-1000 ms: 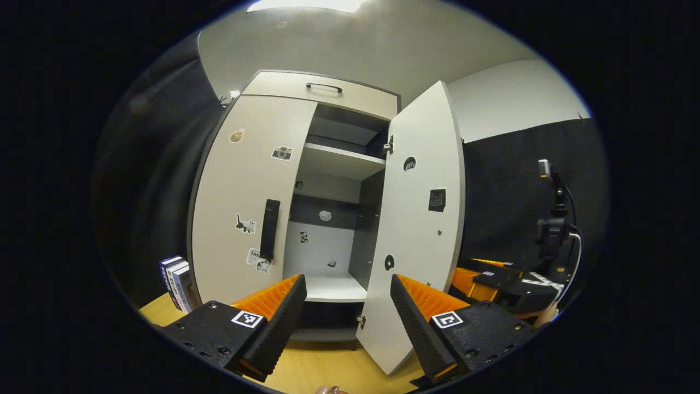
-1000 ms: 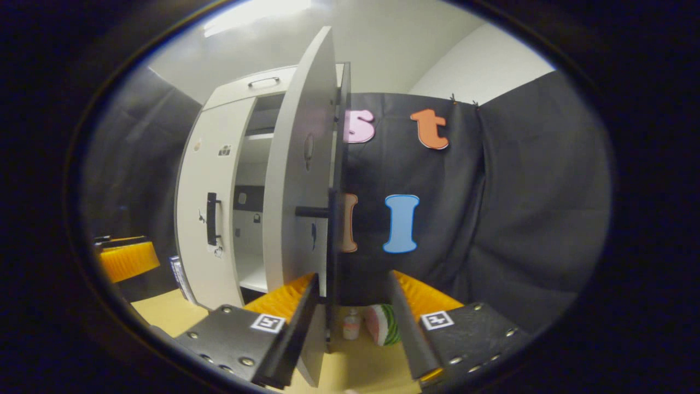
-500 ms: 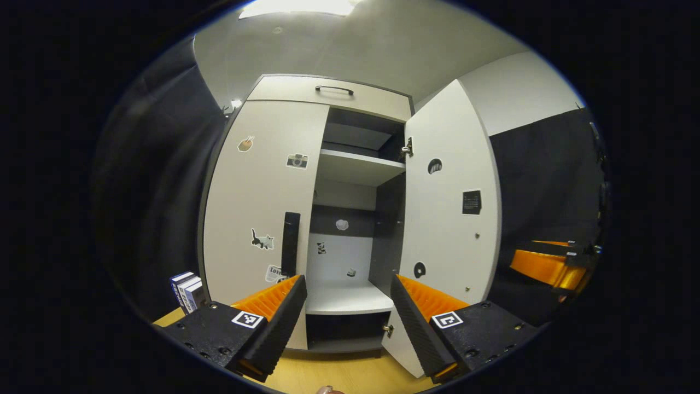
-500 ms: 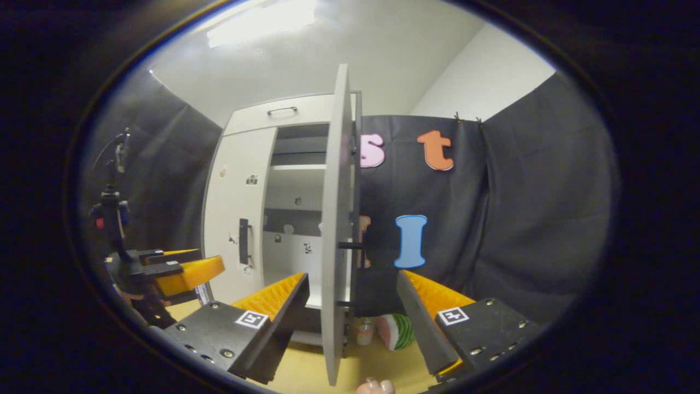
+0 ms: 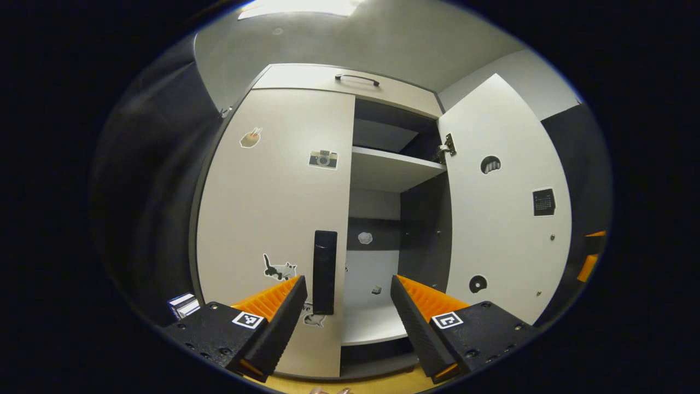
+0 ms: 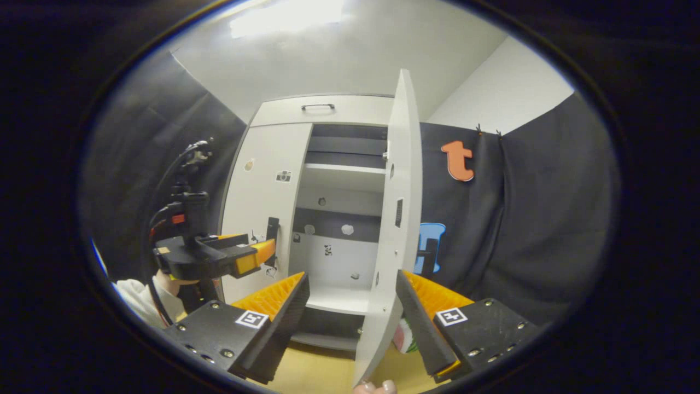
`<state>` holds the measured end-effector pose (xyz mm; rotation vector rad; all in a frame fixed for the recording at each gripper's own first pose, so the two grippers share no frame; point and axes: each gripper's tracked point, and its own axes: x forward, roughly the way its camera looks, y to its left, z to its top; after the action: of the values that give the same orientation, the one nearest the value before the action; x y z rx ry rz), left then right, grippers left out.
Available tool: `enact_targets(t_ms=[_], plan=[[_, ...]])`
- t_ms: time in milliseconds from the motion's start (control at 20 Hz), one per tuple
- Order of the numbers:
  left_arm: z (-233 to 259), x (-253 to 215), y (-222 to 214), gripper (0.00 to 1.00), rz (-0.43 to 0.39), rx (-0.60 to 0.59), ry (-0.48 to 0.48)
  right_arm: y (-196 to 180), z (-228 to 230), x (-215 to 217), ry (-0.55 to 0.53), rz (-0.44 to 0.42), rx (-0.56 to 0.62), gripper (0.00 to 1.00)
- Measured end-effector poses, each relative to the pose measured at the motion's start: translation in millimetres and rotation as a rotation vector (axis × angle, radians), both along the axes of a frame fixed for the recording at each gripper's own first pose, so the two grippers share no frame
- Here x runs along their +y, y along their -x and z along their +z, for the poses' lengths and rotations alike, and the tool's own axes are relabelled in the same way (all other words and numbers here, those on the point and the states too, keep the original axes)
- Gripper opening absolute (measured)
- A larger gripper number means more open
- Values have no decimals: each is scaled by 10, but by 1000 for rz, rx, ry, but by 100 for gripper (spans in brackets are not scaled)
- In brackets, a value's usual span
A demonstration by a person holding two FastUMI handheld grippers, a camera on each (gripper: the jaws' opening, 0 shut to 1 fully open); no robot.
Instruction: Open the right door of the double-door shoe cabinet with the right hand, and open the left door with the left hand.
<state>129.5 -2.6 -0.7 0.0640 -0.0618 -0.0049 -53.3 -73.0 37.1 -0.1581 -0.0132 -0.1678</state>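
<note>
Our left gripper (image 5: 345, 306) has its jaws spread and empty. It has closed in over the last second: the tall black bar handle (image 5: 324, 271) on the white left cabinet door (image 5: 273, 219) now sits just inside the left finger instead of well ahead of it. No contact that we can see yet. The left door is shut, flush with the frame.

Our right gripper (image 6: 353, 306) also has its jaws parted with nothing between them. It has let go and backed off: a second ago the door edge ran between its fingers, whereas now the white right cabinet door (image 6: 396, 230) stands swung out, nearly edge-on in the right gripper view, its lower edge crossing the gap without being pinched. In that view the left gripper hovers just short of the left handle.

So the right door looks done and the left door is next. We judge the next move is to centre the handle between the left jaws, clamp, and pull outward. The pale shelves (image 5: 391, 167) inside look bare.
</note>
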Motion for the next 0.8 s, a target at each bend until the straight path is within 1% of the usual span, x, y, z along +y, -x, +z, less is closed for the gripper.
enact_targets(t_ms=[100,150,200,250,450,500,550,600,650,700,750,800], plan=[[-44,91,-222,96,-10,-2,-6,-68,-48,41,3,-25,11,94],[-58,140,-336,96,-10,-6,-9,-91,-63,71,6,-37,15,96],[-80,190,-426,95,-4,-10,-7,-117,-70,75,11,-51,17,94],[-99,216,-510,96,-4,-9,-2,-137,-70,70,16,-64,17,96],[-195,314,-719,90,19,12,3,-234,-72,94,33,-95,14,96],[-187,352,-728,84,35,-1,-4,-253,-84,93,34,-98,18,96],[-178,320,-717,79,24,-8,0,-270,-100,93,32,-100,23,96],[-189,309,-739,72,18,-6,8,-272,-112,100,31,-101,27,94],[-240,301,-741,70,17,10,19,-273,-121,99,30,-101,29,94],[-267,311,-750,60,26,13,26,-269,-121,101,30,-102,30,96],[-286,338,-740,54,48,18,25,-271,-117,98,31,-103,30,96],[-299,347,-739,44,56,15,19,-277,-123,97,32,-101,29,96]])
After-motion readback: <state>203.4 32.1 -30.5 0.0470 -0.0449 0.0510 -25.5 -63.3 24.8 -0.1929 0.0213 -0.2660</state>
